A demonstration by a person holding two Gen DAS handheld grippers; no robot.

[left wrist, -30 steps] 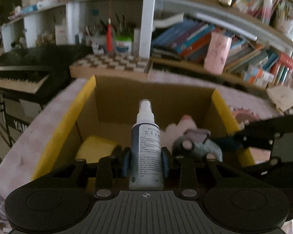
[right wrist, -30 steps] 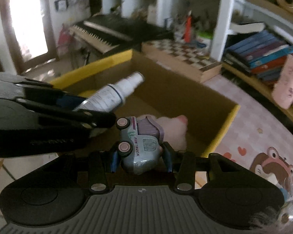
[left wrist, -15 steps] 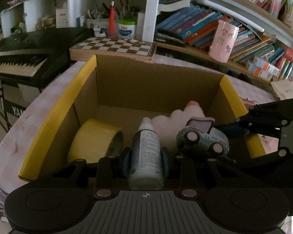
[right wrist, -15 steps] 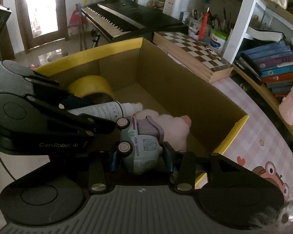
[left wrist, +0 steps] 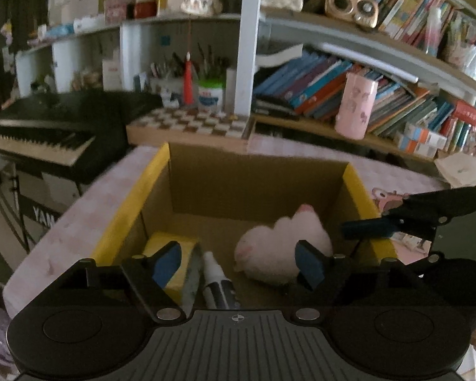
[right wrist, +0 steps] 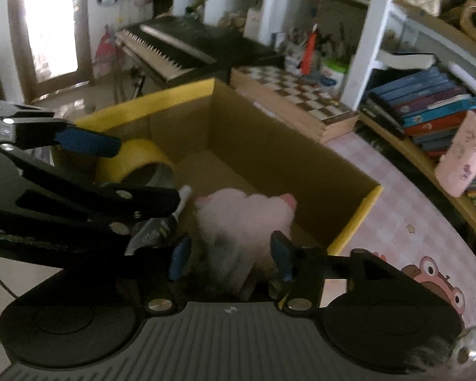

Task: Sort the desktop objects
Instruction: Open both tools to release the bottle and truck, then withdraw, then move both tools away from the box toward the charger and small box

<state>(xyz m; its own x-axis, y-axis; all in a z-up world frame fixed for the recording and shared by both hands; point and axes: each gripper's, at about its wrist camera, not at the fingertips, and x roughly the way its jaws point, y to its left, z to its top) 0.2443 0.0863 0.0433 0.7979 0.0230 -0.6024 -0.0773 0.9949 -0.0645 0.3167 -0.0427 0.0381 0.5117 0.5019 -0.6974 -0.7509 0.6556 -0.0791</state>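
An open cardboard box with yellow rims [left wrist: 133, 203] [right wrist: 355, 222] stands on the pink tablecloth. On its floor lie a yellow tape roll [left wrist: 160, 243] [right wrist: 136, 155], a white spray bottle [left wrist: 217, 285] [right wrist: 183, 194] and a pink plush [left wrist: 282, 244] [right wrist: 238, 212]. My left gripper [left wrist: 238, 265] hangs over the near end of the box, its jaws opening, the bottle lying free below them. My right gripper [right wrist: 231, 254] is just above the plush, jaws also opening with nothing pinched. The toy truck is not clearly seen. One right finger [left wrist: 380, 223] reaches in from the right.
A chessboard box [left wrist: 190, 123] [right wrist: 295, 95] lies behind the cardboard box, an electric keyboard [left wrist: 38, 133] [right wrist: 174, 50] to the left. A pink cup [left wrist: 357, 108] and rows of books fill the low shelf. Tablecloth with a cartoon print [right wrist: 428, 273] spreads to the right.
Both grippers have opened. The spray bottle left the left jaws and now lies on the box floor. The toy truck dropped out of the right jaws and out of clear view.
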